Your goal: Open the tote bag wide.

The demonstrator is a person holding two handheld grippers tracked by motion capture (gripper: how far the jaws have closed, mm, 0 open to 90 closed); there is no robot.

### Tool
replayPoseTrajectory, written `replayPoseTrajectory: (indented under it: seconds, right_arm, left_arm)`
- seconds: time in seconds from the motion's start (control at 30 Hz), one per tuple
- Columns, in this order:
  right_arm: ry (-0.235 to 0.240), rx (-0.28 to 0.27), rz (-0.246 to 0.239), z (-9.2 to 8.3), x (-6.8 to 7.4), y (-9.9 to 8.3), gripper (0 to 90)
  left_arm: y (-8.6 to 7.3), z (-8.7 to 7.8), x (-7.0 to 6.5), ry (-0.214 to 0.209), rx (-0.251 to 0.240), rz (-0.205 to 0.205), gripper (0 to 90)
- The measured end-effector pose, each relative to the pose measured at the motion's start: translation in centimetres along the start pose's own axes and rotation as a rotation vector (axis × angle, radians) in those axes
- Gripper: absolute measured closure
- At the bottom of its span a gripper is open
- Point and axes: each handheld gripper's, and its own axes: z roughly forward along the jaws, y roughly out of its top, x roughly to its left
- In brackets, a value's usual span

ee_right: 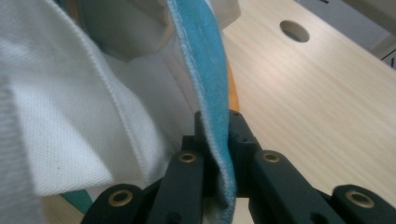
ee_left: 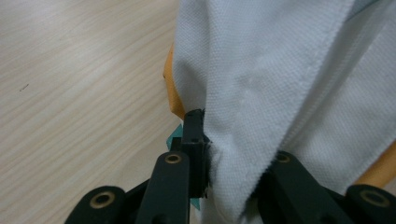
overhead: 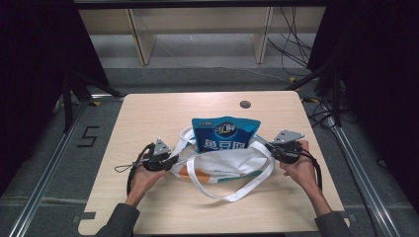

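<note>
A white woven-fabric tote bag [overhead: 225, 165] is being held open on the pale wood-grain table [overhead: 148, 113], slightly toward 6 o'clock of the table's middle. Its cloth is showing a fine pebbled weave, with stitched hems, orange and teal printing on its side, and 2 long flat white handles [overhead: 237, 192], of which 1 is looping toward 6 o'clock.

A glossy blue plastic pouch [overhead: 225, 133], roughly rectangular with white lettering, is standing upright in the bag's mouth, its upper half rising at the bag's 12 o'clock edge.

The left tongs [overhead: 174, 160] are being held at the bag's 9 o'clock rim. In the left gripper view the left tongs [ee_left: 224, 154] are clamped on a fold of the white cloth [ee_left: 280, 84], which is pinched between the 2 black jaws, with an orange patch beside it.

The right tongs [overhead: 271, 147] are being held at the bag's 3 o'clock rim. In the right gripper view the right tongs [ee_right: 219, 140] are clamped on a teal-blue hemmed edge [ee_right: 201, 60] of the bag, with the jaws nearly together around the thin fabric.

A round dark hole [overhead: 245, 104] is showing in the table at 12 o'clock of the pouch, well apart from it.
</note>
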Motion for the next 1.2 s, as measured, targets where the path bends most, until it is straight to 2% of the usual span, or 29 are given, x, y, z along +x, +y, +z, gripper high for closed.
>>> replayPoseTrajectory:
  seconds: [0.03,0.07,0.1,0.13,0.17,0.2,0.23,0.33,0.37,0.5,0.53,0.57,0.63,0.67,0.7,0.73,0.77,0.8,0.83,0.9,0.93,0.97,1.0,1.03,1.07,1.1,1.13,1.17,1.2]
  right_arm:
    - [0.012,0.011,0.004,0.2,0.1,-0.1,85.6]
    - [0.01,0.014,0.013,0.3,0.1,-0.3,85.6]
    - [0.015,0.009,0.009,0.6,0.0,-0.4,85.6]
    - [0.016,0.02,0.023,0.6,0.1,-0.5,85.6]
    - [0.015,0.018,0.018,0.8,0.0,-0.6,85.6]
    - [0.015,0.018,0.018,0.8,0.0,-0.6,85.6]
    - [0.02,0.035,0.025,1.1,0.2,-0.8,85.7]
    - [0.02,0.075,0.012,2.0,0.4,-1.4,85.7]
    - [0.022,0.075,0.017,2.3,0.4,-1.7,85.8]
    - [0.023,0.084,0.007,3.4,0.6,-2.5,86.0]
    - [0.023,0.08,0.005,3.4,0.6,-2.6,86.0]
    - [0.035,0.074,0.015,3.5,0.4,-2.6,86.0]
    - [0.051,0.072,0.058,3.5,0.3,-2.8,85.9]
    - [0.046,0.075,0.053,3.4,0.3,-2.8,85.9]
    - [0.037,0.071,0.026,3.4,0.3,-2.7,85.7]
    - [0.033,0.078,0.024,3.4,0.3,-2.5,84.5]
    - [0.021,0.085,0.033,3.2,0.4,-2.3,77.2]
    - [-0.002,0.093,0.062,2.9,0.3,-2.2,67.1]
    - [-0.009,0.09,0.096,2.5,-0.1,-2.0,63.2]
    - [0.022,0.059,0.167,1.1,-1.0,-1.5,58.4]
    - [0.009,-0.007,0.166,0.4,-1.5,-1.2,58.0]
    - [0.009,-0.032,0.177,-0.6,-1.8,-0.7,57.3]
    - [-0.002,-0.061,0.186,-1.6,-2.0,-0.3,55.6]
    - [-0.001,-0.079,0.193,-2.3,-2.2,0.0,54.3]
    - [0.017,-0.107,0.21,-3.3,-2.2,0.4,54.1]
    - [0.057,-0.149,0.249,-4.5,-2.0,1.0,53.6]
    - [0.076,-0.176,0.259,-5.1,-1.5,1.3,52.6]
    - [0.086,-0.204,0.233,-5.6,-1.2,1.7,51.8]
    - [0.086,-0.204,0.233,-5.6,-1.2,1.7,51.8]
  left_arm:
    - [0.0,0.0,0.3,0.0,0.002,0.031,77.5]
    - [0.0,-0.1,0.4,-0.007,-0.001,0.022,77.5]
    - [-0.1,0.0,0.3,-0.016,-0.015,-0.007,77.5]
    - [-0.1,0.1,0.5,-0.008,-0.02,0.009,77.4]
    - [-0.1,0.0,0.6,-0.014,0.001,0.021,77.4]
    - [-0.1,0.0,0.6,-0.014,0.001,0.021,77.5]
    - [-0.2,0.2,0.5,-0.011,-0.007,0.004,77.5]
    - [-0.2,0.3,0.5,-0.007,0.0,0.007,77.5]
    - [-0.3,0.3,0.3,-0.004,0.015,-0.017,77.4]
    - [-0.6,1.2,0.3,0.03,0.037,-0.016,77.2]
    - [-0.5,1.3,0.5,0.033,0.04,0.004,77.1]
    - [-0.5,1.5,0.5,0.035,0.038,-0.014,77.0]
    - [-0.4,1.5,0.5,0.048,0.043,-0.006,76.9]
    - [-0.4,1.5,0.5,0.048,0.043,-0.006,77.0]
    - [-0.2,1.4,0.2,0.057,0.049,0.001,77.0]
    - [-0.1,1.4,0.2,0.058,0.054,-0.003,76.1]
    - [0.1,1.2,0.2,0.064,0.065,0.014,73.7]
    - [0.1,1.2,0.2,0.064,0.065,0.014,69.8]
    - [0.3,0.7,0.3,0.062,0.07,-0.006,64.7]
    - [0.9,-0.1,0.4,0.053,0.061,-0.009,52.8]
    - [1.3,-0.6,0.3,0.053,0.061,-0.017,49.1]
    - [1.8,-1.1,0.1,0.067,0.053,-0.015,46.0]
    - [2.2,-1.5,0.0,0.078,0.048,0.007,44.8]
    - [2.7,-2.0,-0.2,0.071,0.036,0.024,43.2]
    - [3.4,-2.5,-0.5,0.055,0.02,0.025,41.6]
    - [4.0,-2.8,-0.7,0.049,0.0,0.039,41.2]
    - [4.4,-3.1,-0.9,0.056,-0.026,0.044,40.8]
    - [4.8,-3.2,-1.2,0.073,-0.053,0.042,41.1]
    - [4.8,-3.2,-1.2,0.073,-0.053,0.042,41.6]
